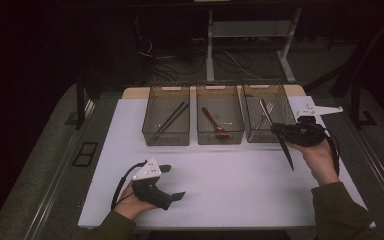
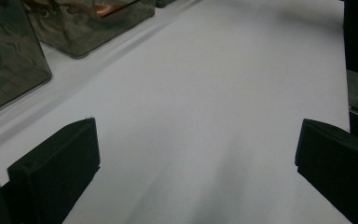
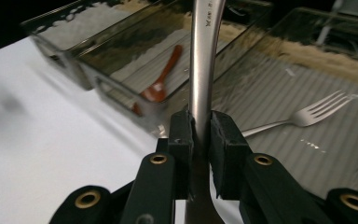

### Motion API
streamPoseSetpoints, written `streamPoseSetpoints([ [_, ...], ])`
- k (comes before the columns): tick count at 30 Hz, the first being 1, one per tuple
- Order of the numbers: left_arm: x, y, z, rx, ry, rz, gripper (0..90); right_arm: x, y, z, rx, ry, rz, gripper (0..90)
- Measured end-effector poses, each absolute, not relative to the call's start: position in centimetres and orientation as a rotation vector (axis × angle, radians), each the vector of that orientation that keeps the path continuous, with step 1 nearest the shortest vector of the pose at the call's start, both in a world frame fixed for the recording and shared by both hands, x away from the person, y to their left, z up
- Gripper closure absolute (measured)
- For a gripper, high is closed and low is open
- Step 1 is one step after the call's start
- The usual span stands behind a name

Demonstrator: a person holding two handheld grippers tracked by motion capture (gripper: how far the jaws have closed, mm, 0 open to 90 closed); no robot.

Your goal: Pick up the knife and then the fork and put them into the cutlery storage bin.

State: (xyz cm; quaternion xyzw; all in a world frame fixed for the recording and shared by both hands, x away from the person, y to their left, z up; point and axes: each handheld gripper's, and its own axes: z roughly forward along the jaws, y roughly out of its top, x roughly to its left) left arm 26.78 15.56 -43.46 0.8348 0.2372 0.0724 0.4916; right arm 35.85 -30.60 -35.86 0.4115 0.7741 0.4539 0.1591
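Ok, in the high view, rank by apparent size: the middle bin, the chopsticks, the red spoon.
1. middle bin, clearly largest.
2. chopsticks in the left bin.
3. red spoon, slightly shorter than the chopsticks, though the gap looks small.

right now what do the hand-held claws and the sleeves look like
Both are black plastic pistol-shaped tools. The left claw carries a pale grey three-cornered plate with a black cable looping behind it; its jaws are blocky and matte. The right claw has brass-coloured rivets on its arms and a similar grey plate. Both sleeves look dark olive.
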Motion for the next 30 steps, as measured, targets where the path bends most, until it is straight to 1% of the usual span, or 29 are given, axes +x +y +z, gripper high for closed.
streamPoseSetpoints([
  [19,26.7,15.4,-43.4,2.027,0.564,0.174,0.0,42.3,-32.0,-32.8,1.260,2.031,1.260,79.4],
  [30,26.7,15.4,-43.3,2.021,0.557,0.170,0.0,45.6,-32.2,-32.4,1.288,1.957,1.204,79.4],
])
